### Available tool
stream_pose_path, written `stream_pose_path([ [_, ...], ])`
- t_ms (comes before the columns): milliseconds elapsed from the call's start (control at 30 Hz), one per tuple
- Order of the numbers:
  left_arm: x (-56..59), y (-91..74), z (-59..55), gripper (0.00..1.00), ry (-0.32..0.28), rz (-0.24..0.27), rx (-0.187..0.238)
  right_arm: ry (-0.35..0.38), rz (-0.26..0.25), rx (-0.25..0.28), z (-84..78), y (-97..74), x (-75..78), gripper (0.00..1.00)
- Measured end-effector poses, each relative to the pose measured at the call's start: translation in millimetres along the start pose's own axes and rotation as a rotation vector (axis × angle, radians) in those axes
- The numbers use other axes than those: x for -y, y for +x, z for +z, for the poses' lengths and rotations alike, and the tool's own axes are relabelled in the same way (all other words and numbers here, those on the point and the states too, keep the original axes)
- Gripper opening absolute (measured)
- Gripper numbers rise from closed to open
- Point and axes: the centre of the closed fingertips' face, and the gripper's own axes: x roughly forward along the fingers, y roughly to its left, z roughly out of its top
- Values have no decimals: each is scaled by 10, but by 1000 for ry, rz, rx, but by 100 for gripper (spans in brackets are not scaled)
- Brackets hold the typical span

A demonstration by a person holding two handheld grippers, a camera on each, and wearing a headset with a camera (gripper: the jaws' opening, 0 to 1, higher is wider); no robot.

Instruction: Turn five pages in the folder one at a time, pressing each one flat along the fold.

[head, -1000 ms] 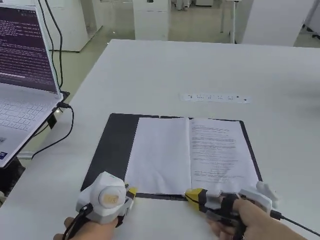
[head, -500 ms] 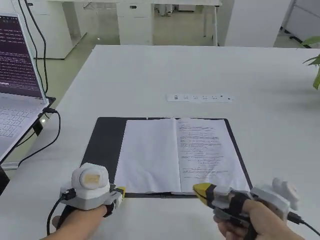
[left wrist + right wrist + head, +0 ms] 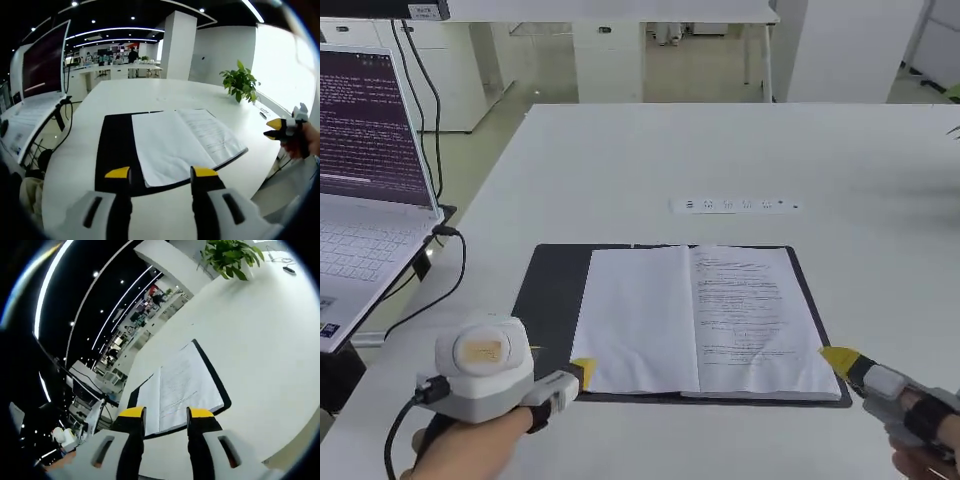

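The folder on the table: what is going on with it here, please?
A person holds a gripper in each hand at a white table. The folder lies open and flat, a blank page on the left and a printed page on the right. The left gripper and the right gripper hover open near its front corners, holding nothing.

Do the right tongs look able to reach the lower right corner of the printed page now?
Probably yes. The right tongs are open beside that corner of the printed page, with nothing between them. The left tongs are at the folder's left side, out of the way.
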Motion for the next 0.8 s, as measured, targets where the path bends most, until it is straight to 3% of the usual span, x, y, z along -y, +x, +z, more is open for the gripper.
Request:
stream_pose_path([
  [167,51,-127,20,62,54,20,12,-193,-35,48,100,-147,35,53],
  [300,85,-221,8,67,61,14,7,-224,-18,48,109,-194,38,57],
  [400,68,-302,42,76,44,28,20,-219,-25,75,168,-192,33,71],
  [433,69,-323,54,81,26,24,26,-289,-49,80,209,-196,66,76],
  [500,42,-367,72,86,15,36,29,-363,-81,40,192,-210,107,83],
  [633,-14,-434,124,99,43,61,63,-544,-89,32,239,-210,133,91],
  [700,-14,-470,115,99,55,55,69,-601,-83,55,264,-196,112,100],
  [800,-19,-480,54,99,50,55,50,-600,-75,26,242,-174,174,100],
])
